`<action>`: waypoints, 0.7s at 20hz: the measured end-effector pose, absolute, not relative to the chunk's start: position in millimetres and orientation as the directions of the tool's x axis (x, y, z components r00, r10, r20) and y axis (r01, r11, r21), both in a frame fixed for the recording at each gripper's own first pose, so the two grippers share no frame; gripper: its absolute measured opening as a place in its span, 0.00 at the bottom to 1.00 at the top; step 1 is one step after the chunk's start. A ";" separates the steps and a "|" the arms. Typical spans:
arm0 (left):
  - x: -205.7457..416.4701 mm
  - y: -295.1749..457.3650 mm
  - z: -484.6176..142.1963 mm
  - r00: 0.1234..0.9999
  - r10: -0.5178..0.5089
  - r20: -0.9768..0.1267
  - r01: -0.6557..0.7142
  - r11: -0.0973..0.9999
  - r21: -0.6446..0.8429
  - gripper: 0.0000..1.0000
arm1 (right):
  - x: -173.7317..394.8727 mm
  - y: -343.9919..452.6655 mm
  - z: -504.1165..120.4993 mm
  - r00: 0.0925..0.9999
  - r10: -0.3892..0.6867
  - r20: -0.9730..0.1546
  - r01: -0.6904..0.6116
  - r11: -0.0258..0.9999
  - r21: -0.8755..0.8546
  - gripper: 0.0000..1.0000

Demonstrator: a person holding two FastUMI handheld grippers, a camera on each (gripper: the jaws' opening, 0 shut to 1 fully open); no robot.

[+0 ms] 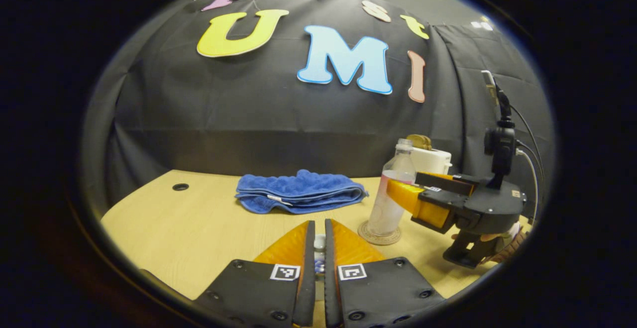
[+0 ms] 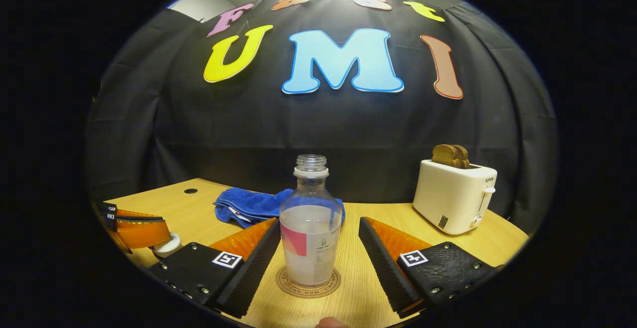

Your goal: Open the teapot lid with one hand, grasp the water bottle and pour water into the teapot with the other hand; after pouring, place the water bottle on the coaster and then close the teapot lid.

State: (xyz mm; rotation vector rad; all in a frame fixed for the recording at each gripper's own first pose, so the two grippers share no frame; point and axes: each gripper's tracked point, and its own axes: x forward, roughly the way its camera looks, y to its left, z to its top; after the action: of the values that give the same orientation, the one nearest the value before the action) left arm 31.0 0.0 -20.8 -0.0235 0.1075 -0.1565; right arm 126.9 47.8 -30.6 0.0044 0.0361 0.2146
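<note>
Standing on its coaster (image 2: 308,284), the water bottle (image 2: 309,228) sits between our right gripper (image 2: 318,248) fingers, spread and clear of it. Left gripper (image 1: 319,248) pinches something small, seemingly the teapot lid. Next, we judge: reseat lid.

My left gripper (image 1: 319,238) has its fingers nearly together on something small and pale I cannot make out. Ahead on the wooden table (image 1: 164,221) lies a folded blue towel (image 1: 298,191). To the right, the bottle (image 1: 393,193) stands on the coaster (image 1: 379,236), my right gripper (image 1: 403,188) around it, a toaster (image 1: 430,159) behind.
</note>
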 end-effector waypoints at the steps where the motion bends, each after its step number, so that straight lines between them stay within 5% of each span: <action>1: 31.9 -0.4 -21.1 0.982 -0.155 -0.106 0.153 0.988 -0.028 0.14 | 126.6 47.2 -29.7 0.976 0.214 -0.034 -0.214 0.977 0.013 0.99; 14: 28.8 -0.3 -24.9 0.990 -0.123 -0.075 0.125 0.992 0.021 0.14 | 124.9 48.2 -30.8 0.975 0.220 -0.031 -0.220 0.975 0.016 1.00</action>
State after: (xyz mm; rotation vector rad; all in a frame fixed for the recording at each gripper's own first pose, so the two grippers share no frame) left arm 28.8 -0.3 -24.9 0.0252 0.0733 -0.1244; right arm 124.9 48.2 -30.8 0.0121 0.0326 0.2216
